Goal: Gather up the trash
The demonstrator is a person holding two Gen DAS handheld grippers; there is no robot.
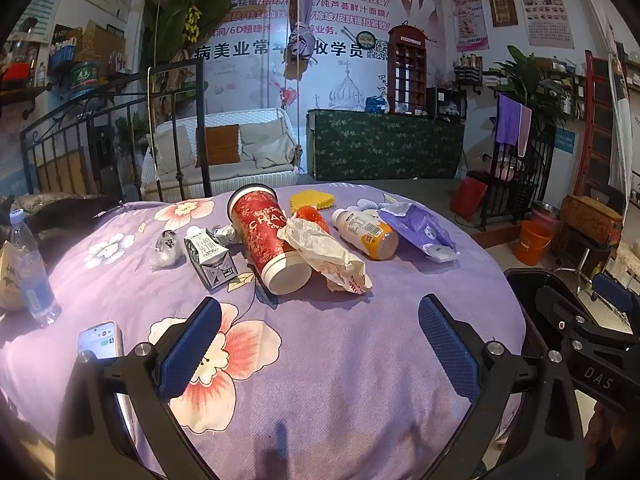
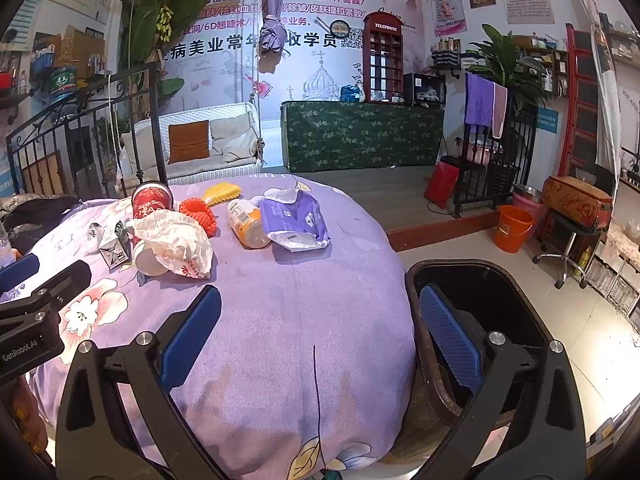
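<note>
On my far left a clear water bottle [image 1: 32,268] stands upright with a phone [image 1: 100,340] near it, neither of them trash by my guess. My left gripper [image 1: 320,344] hangs wide and empty over bare purple floral cloth [image 1: 360,400], and the litter lies straight ahead, well apart from my fingertips: a crumpled clear wrapper [image 1: 164,250], a small crushed milk carton [image 1: 210,258], then the red paper cup [image 1: 266,236] on its side, long axis running away from me with its white base toward my fingers. A crumpled paper bag [image 1: 326,254] drapes over the cup's right side; behind sit orange foam netting [image 1: 310,214] and a yellow one [image 1: 312,200]. Further right a bottle with an orange label [image 1: 366,234] lies slantwise, and beyond it a purple pouch [image 1: 418,228]. My right gripper [image 2: 320,344] is equally wide and empty, straddling the table edge, one finger over the black bin [image 2: 520,320] standing beside the table at my right; I cannot make out anything inside it. I judge the left nearer the cup, the right nearer the pouch and bin
</note>
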